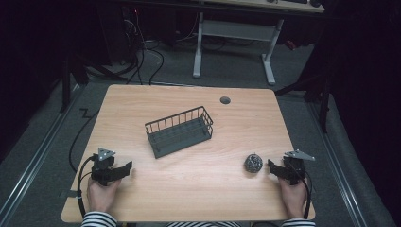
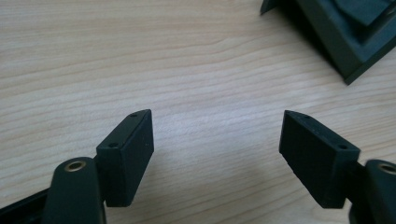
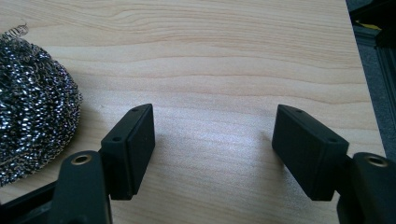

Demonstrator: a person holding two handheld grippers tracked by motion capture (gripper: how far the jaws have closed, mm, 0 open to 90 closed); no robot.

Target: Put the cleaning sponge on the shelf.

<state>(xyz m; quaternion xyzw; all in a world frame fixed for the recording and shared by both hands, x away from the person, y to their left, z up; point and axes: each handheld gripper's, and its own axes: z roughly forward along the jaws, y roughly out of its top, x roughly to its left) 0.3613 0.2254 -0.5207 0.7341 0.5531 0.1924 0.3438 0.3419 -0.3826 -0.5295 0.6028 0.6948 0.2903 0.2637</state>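
Both claws sit low near the table's front edge, each with its jaws spread wide and nothing between them but bare wood: the left gripper [image 1: 126, 169] at the front left, the right gripper [image 1: 272, 166] at the front right, each held in a hand with a striped sleeve behind it. Just beside the right gripper's tips rests a steel wool scourer [image 1: 253, 163], a tangled metallic ball, close but outside the jaws. Out toward the middle stands a dark wire basket [image 1: 179, 131], set at an angle. The light wood-grain table [image 1: 189, 189] has a round cable hole [image 1: 225, 100] near its far edge. Beyond it, grey carpet, loose black cables and a white-legged desk [image 1: 234, 30] in a dark room.
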